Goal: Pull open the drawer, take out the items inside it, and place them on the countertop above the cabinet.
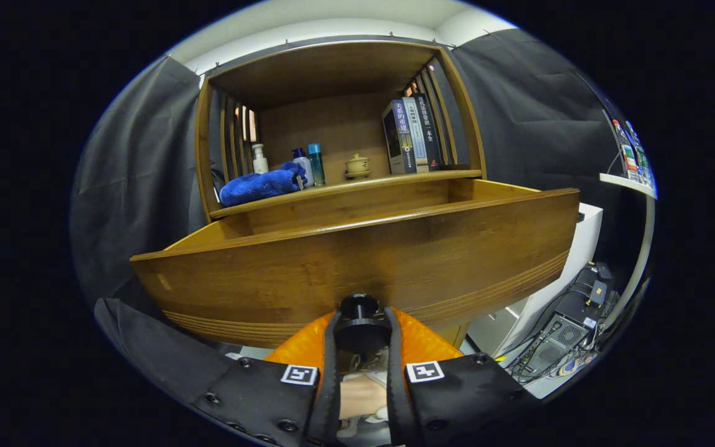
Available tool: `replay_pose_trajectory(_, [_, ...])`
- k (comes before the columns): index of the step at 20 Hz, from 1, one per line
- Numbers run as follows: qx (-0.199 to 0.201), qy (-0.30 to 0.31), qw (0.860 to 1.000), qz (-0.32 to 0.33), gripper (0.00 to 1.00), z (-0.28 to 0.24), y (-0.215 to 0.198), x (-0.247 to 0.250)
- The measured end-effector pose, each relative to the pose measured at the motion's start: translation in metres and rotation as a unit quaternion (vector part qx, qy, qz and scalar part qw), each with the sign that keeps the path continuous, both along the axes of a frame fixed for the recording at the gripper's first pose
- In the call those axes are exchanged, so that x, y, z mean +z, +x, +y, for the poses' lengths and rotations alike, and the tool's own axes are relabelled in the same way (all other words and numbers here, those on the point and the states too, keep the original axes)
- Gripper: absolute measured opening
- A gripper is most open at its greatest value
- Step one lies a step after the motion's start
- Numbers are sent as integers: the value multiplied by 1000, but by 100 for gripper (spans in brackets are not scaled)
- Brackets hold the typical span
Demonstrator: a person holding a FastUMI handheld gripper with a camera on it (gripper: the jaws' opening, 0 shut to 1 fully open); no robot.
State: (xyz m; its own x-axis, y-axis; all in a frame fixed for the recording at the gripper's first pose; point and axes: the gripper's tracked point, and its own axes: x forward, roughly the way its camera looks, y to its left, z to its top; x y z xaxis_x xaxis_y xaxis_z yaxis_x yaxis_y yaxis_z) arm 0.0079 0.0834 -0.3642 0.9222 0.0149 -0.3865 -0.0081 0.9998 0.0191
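The wooden drawer (357, 254) stands pulled out toward me, and its front panel hides what lies inside. Its black round knob (359, 305) sits between my two fingers, and my gripper (360, 329) is shut on it, a finger pressing each side. Above and behind the drawer runs the wooden countertop (388, 180) of the cabinet. On it lie a blue towel (258, 186), a white pump bottle (260, 158), two small bottles (311, 164), a small ceramic pot (357, 166) and a row of upright books (412, 133).
Slatted wooden side walls and a top board enclose the countertop space. To the right of the drawer stands a white box-like unit (559, 273), with a computer case and tangled cables (565, 338) on the floor. A white shelf (627, 182) juts out at far right.
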Motion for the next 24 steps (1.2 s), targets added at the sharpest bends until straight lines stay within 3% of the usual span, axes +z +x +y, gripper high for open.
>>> replay_pose_trajectory(8, [-9,3,999,-45,76,-5,4,57])
replay_pose_trajectory(10, [-8,6,998,-65,92,-3,4,83])
replay_pose_trajectory(17, [2,21,995,-102,98,20,33,152])
replay_pose_trajectory(21, [-18,25,998,-47,98,25,78,156])
replay_pose_trajectory(24, [-6,25,1000,14,98,34,114,142])
